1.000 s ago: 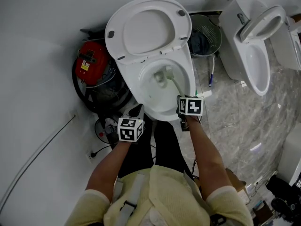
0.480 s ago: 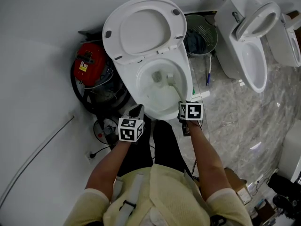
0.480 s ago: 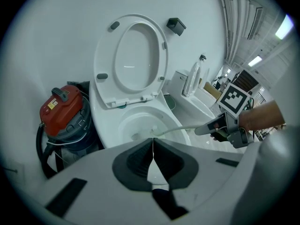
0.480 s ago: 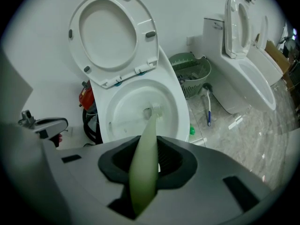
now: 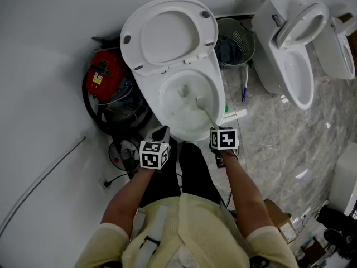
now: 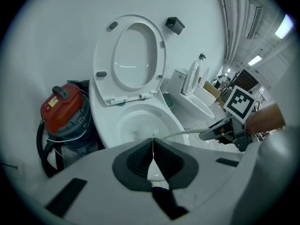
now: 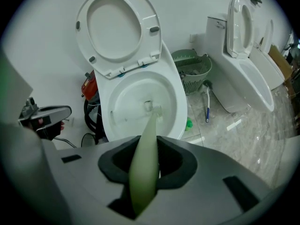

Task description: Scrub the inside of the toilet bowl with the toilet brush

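Plainly, the pale green handle of the toilet brush (image 7: 149,130) is clamped between the jaws of the right gripper (image 7: 145,161). Its bristled head is seen low inside the toilet bowl (image 7: 180,108), near the bottom. The left gripper (image 6: 153,157) is held just outside the bowl's near rim, its jaws pressed together with nothing between them. The seat and lid (image 5: 167,35) are raised against the wall. A red vacuum cleaner (image 5: 106,74) is seen at the bowl's left, a green basket (image 5: 237,38) at its right.
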